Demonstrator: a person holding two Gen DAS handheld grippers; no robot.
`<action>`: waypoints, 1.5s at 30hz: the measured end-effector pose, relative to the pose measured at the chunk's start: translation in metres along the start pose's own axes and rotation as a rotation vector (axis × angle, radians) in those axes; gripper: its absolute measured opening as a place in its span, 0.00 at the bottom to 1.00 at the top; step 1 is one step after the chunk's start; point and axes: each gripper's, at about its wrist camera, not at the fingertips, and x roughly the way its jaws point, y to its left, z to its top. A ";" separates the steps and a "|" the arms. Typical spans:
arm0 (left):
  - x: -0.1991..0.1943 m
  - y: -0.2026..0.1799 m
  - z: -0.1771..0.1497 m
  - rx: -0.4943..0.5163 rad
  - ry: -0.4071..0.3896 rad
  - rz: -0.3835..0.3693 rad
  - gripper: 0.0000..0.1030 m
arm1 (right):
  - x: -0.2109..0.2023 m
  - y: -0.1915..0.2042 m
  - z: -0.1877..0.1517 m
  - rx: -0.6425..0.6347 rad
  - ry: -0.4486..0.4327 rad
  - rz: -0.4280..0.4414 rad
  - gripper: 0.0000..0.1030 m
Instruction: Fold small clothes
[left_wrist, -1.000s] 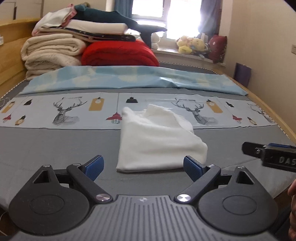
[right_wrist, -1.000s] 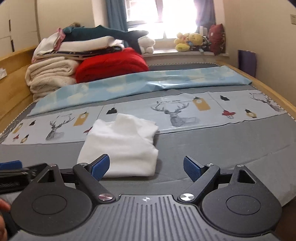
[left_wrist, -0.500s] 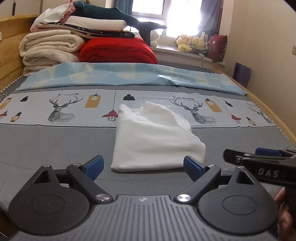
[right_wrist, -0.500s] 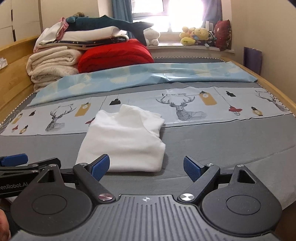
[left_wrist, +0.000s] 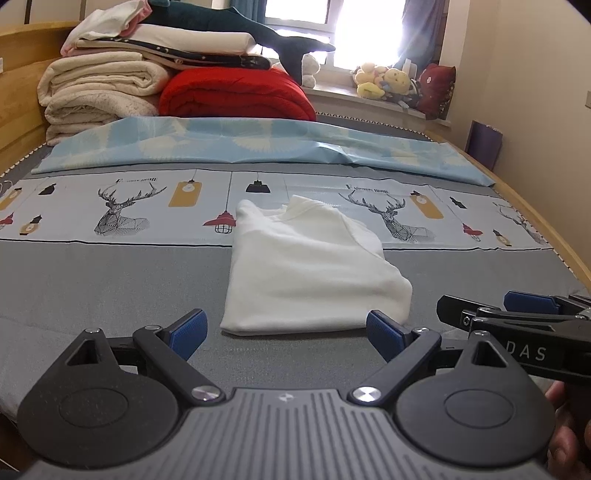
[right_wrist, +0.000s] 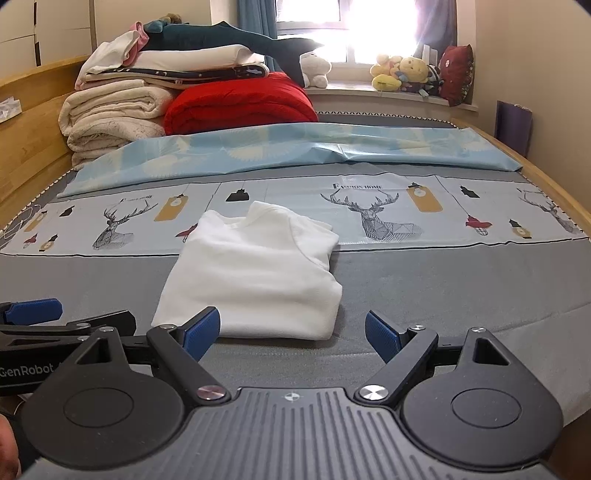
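White folded garment (left_wrist: 310, 269) lying flat on the grey bed sheet (left_wrist: 110, 280), its far edge overlapping the deer-print panel (left_wrist: 122, 210). Left gripper (left_wrist: 286, 332) and right gripper (right_wrist: 291, 332) both spread wide and empty, held just short of the garment's near edge.

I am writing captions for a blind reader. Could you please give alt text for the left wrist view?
A folded white garment lies on a grey bed, just beyond the open, empty left gripper. The right gripper enters from the right edge, also open. Behind are a deer-print sheet, folded blankets and a bright window.
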 end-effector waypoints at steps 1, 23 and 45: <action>0.000 0.000 0.000 0.001 0.000 0.000 0.93 | 0.000 0.000 0.000 0.000 0.000 0.000 0.84; 0.001 -0.001 -0.002 0.007 -0.001 -0.005 0.93 | 0.000 0.000 -0.001 0.000 0.003 0.000 0.82; 0.002 -0.002 -0.004 0.007 0.001 -0.006 0.93 | 0.000 0.001 0.000 0.001 0.005 -0.001 0.81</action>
